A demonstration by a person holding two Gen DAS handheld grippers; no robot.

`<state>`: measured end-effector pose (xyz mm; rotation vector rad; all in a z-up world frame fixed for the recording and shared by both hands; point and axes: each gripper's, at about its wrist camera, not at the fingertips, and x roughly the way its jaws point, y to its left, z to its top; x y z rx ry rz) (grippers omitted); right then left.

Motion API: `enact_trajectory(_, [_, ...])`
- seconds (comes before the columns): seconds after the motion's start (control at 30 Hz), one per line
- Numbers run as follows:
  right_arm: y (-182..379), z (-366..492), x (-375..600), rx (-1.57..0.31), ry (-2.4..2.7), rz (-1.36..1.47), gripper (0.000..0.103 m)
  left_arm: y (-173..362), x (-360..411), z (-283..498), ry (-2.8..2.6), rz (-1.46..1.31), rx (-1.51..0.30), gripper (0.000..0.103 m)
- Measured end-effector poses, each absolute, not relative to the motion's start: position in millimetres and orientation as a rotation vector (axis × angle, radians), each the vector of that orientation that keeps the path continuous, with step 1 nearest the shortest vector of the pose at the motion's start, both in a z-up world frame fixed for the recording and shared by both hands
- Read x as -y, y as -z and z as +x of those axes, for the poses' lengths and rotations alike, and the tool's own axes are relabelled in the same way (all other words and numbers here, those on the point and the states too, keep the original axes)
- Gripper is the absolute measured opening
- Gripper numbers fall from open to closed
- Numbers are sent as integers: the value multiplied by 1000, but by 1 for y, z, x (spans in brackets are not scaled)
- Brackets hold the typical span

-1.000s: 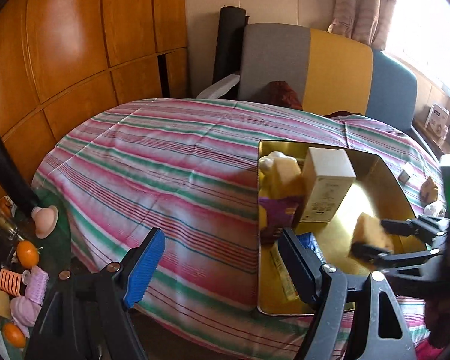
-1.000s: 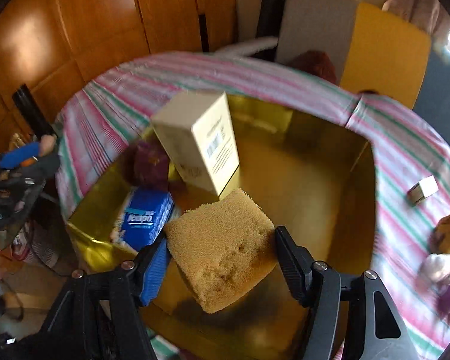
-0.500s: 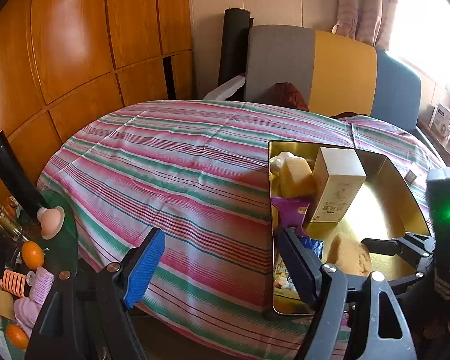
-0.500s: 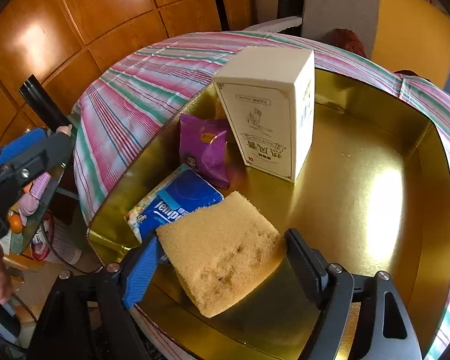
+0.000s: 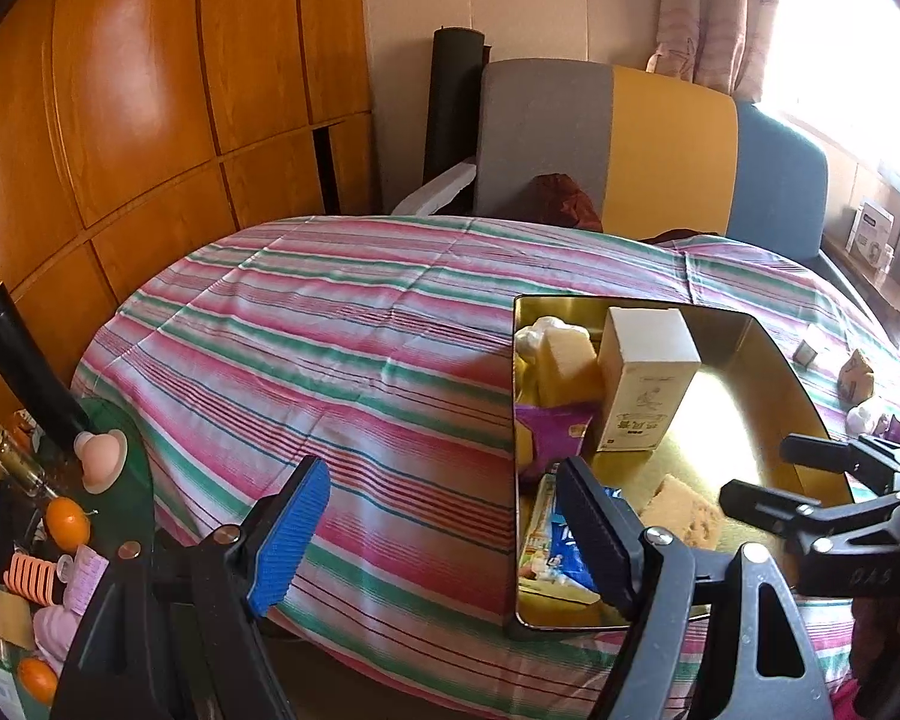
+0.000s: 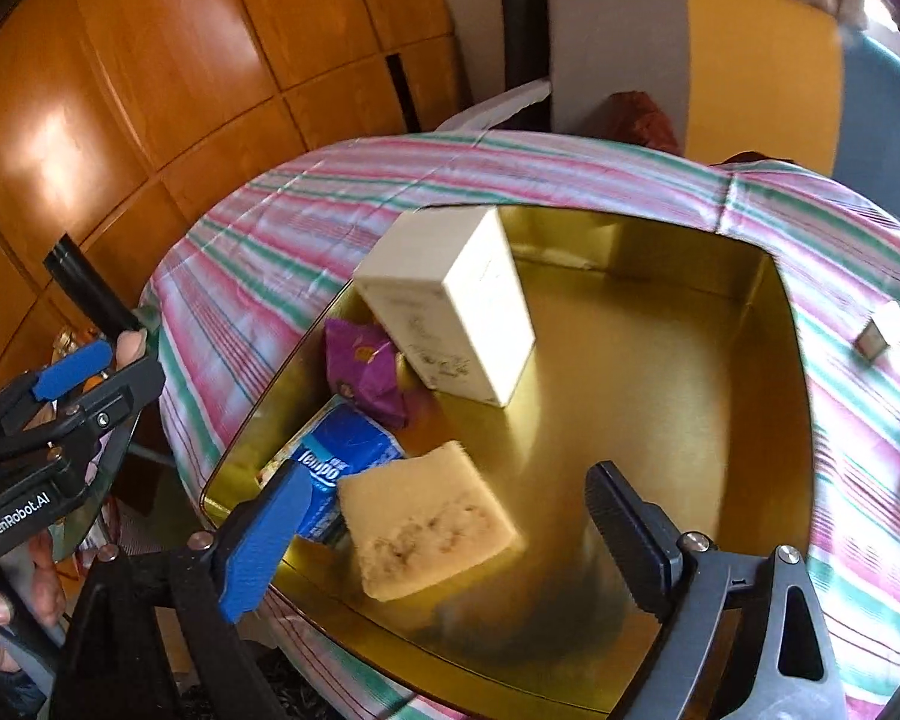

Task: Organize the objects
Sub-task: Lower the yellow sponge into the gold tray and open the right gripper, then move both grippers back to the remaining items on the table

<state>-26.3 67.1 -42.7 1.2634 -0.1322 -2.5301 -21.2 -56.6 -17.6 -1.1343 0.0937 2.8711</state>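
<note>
Dark grey hand-held gripper (image 6: pixel 444 525) frames, blue and black finger pads (image 6: pixel 267 540), silver screws, white lettering.

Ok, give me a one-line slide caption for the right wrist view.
Open right gripper over the gold tin, sponge lying inside beside a blue tissue pack and white box.

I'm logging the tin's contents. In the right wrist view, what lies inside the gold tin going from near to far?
Sponge → blue tissue pack → purple packet → white box.
</note>
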Motion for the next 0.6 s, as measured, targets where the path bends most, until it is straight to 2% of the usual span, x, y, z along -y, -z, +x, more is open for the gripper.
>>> enact_trajectory(0.6, [11, 7, -168, 160, 2761, 1214, 98, -6, 14, -17, -2791, -1041, -165, 79])
